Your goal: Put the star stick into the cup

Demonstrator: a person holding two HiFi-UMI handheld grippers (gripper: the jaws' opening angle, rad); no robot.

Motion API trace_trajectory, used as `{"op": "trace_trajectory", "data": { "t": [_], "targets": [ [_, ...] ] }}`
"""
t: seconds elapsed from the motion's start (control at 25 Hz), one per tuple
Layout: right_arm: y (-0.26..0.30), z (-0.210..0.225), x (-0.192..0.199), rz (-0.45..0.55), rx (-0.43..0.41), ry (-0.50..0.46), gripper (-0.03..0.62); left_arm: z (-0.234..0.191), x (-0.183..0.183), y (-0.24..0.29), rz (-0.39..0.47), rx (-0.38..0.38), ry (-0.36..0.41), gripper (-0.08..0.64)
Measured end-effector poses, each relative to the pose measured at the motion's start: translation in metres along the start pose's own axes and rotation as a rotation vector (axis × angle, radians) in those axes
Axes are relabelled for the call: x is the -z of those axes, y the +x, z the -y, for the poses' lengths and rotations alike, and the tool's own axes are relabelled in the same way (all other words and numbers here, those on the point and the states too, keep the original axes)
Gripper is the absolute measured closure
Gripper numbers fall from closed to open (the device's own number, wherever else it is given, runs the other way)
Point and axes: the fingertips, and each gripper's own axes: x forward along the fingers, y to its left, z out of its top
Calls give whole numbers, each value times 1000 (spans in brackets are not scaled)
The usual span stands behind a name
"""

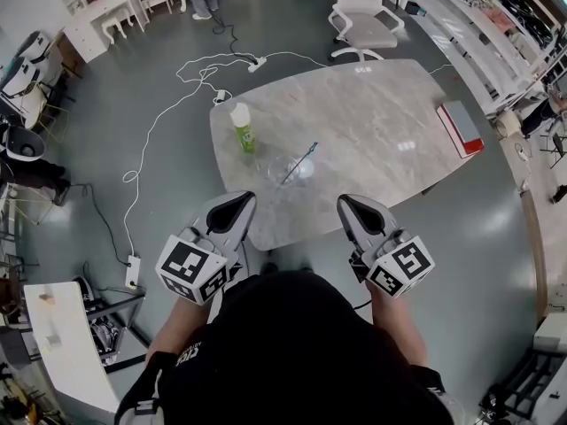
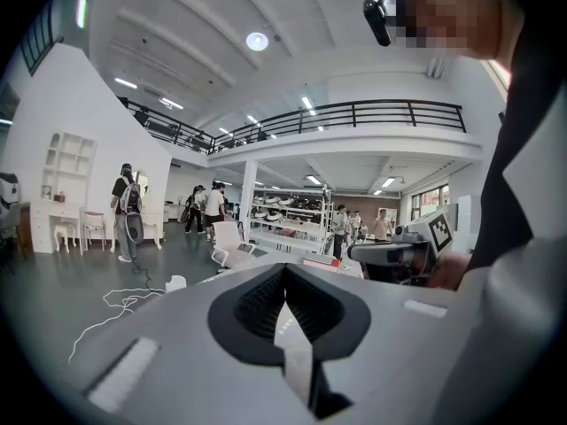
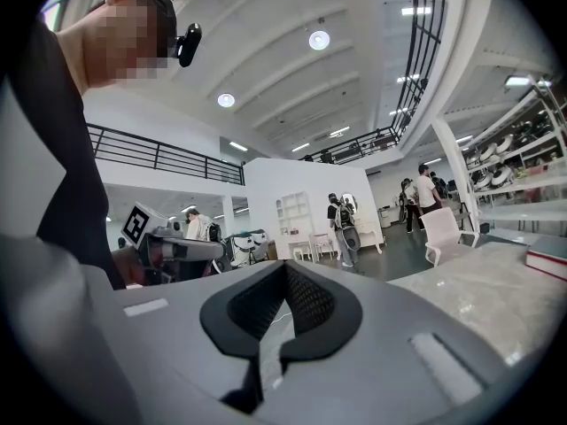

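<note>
A clear cup (image 1: 290, 170) stands on the marble table (image 1: 372, 122), near its front edge. The thin star stick (image 1: 302, 158) sits in it and leans up to the right. My left gripper (image 1: 239, 202) and right gripper (image 1: 348, 204) are held side by side close to the person's body, short of the table edge and well apart from the cup. In the left gripper view the left gripper (image 2: 283, 273) is shut with nothing in it. The right gripper (image 3: 285, 269) looks the same in its own view. Neither gripper view shows the cup or the stick.
A green-and-white bottle (image 1: 243, 127) stands left of the cup. A red-edged book (image 1: 461, 127) lies at the table's right end. A white chair (image 1: 363, 20) stands behind the table. White cables (image 1: 177, 87) trail over the floor to the left, and shelves line the right wall.
</note>
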Motion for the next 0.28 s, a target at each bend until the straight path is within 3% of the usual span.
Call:
{"op": "trace_trajectory", "data": {
  "t": [0.28],
  "targets": [
    [11,-5,1,-13,-4,-13,580,-8,2,-2,5,4,-11,557]
  ]
}}
